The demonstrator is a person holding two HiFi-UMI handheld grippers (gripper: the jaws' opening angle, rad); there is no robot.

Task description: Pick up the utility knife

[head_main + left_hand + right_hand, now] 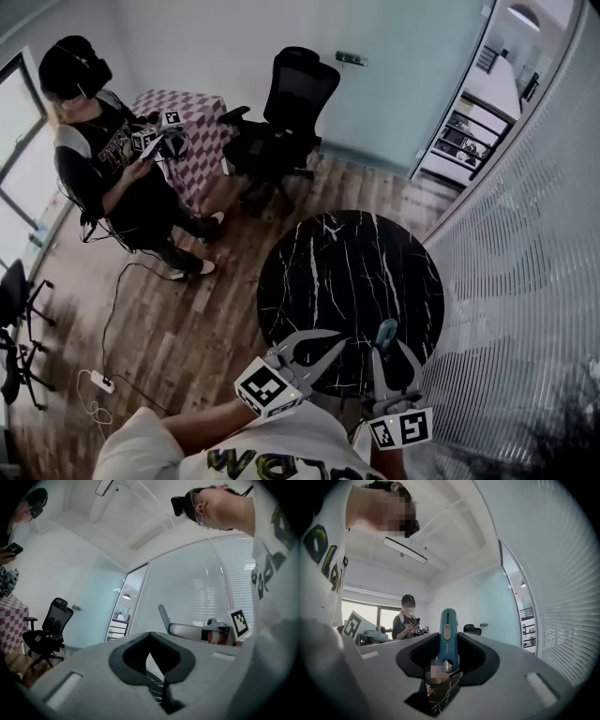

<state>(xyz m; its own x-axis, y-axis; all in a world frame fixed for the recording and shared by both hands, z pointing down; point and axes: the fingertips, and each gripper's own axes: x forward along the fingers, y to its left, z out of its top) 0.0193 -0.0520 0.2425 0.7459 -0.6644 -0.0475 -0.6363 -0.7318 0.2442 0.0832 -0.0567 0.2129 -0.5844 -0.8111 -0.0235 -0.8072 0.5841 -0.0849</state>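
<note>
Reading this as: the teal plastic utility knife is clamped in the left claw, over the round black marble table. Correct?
Not quite: it is the right claw that clamps the teal plastic utility knife over the round black marble table. The right gripper view shows it.

The utility knife [448, 634] in the grey right claw [449, 654] is teal-blue; below the claw, the surface [319, 272] is black with white veining.
</note>
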